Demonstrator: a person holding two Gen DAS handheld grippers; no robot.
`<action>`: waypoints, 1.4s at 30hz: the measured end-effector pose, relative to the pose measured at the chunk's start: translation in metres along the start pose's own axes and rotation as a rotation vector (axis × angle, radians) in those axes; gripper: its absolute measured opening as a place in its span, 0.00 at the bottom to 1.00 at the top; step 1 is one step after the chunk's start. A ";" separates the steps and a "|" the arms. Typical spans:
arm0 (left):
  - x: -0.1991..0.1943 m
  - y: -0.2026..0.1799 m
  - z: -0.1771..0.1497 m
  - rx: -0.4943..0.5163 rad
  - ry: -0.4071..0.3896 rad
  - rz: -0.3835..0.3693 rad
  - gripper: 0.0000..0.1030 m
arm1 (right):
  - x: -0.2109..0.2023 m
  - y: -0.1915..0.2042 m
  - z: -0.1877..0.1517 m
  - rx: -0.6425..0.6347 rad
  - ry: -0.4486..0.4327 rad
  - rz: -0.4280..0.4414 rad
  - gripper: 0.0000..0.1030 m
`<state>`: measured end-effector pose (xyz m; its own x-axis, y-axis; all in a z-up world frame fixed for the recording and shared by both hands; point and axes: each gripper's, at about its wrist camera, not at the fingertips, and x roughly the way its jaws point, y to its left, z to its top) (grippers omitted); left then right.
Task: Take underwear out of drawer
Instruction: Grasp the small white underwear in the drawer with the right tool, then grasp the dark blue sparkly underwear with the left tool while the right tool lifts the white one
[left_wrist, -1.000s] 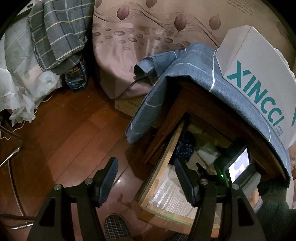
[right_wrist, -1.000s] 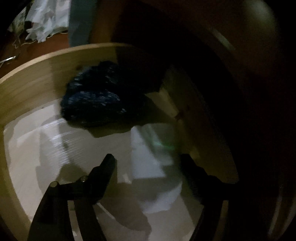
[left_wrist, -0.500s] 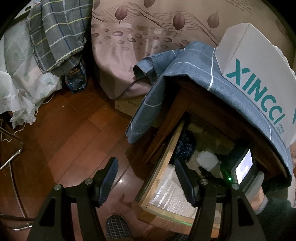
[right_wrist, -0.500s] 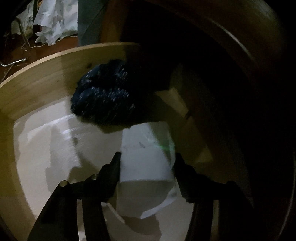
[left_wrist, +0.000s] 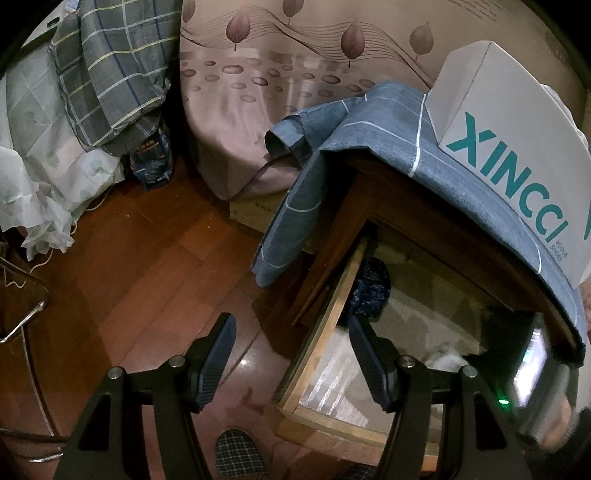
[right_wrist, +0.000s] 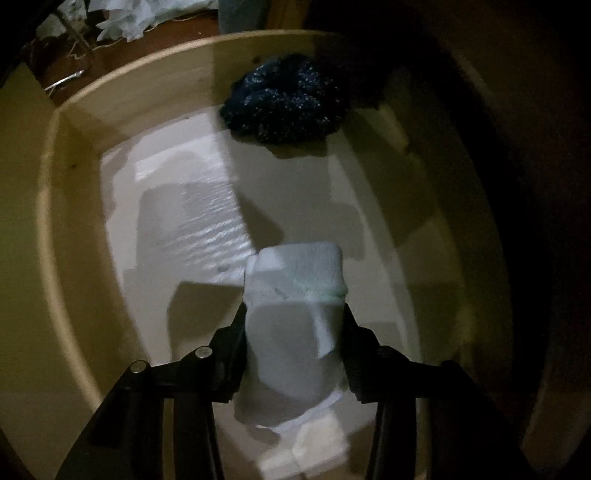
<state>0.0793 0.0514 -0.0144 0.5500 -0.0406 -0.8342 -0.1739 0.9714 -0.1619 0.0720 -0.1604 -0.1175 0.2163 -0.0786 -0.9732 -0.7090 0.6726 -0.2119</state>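
So my right gripper (right_wrist: 295, 332) has just been closing, and its jaws are now clamped on the folded white underwear (right_wrist: 295, 295), which a second ago was lying loose on the drawer (right_wrist: 74, 147) liner just ahead of them. It now looks lifted a bit off the liner, though still inside the drawer, so I reckon the grab is done and only the pull-out is left. My left gripper (left_wrist: 291, 358) hasn't budged, jaws apart and empty over the floor beside the drawer, and the dark blue bundle (right_wrist: 288, 103) is untouched in the back corner.

The white shoe box (left_wrist: 517, 122) on the cloth-covered cabinet reads "XINCCI" in teal capitals, with small "VOGUE SHOES" beneath it
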 end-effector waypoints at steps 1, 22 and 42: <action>0.000 -0.001 0.000 0.003 0.000 0.004 0.63 | -0.009 -0.002 -0.004 0.042 -0.003 0.008 0.39; -0.004 -0.080 -0.008 0.589 -0.018 0.038 0.64 | -0.096 -0.038 -0.099 0.895 -0.228 0.209 0.39; 0.092 -0.149 -0.065 1.318 -0.094 0.117 0.64 | -0.087 -0.062 -0.132 1.127 -0.260 0.279 0.39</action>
<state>0.1028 -0.1119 -0.1012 0.6494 0.0232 -0.7601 0.6644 0.4691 0.5819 0.0086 -0.2923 -0.0311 0.3703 0.2374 -0.8981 0.2081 0.9210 0.3293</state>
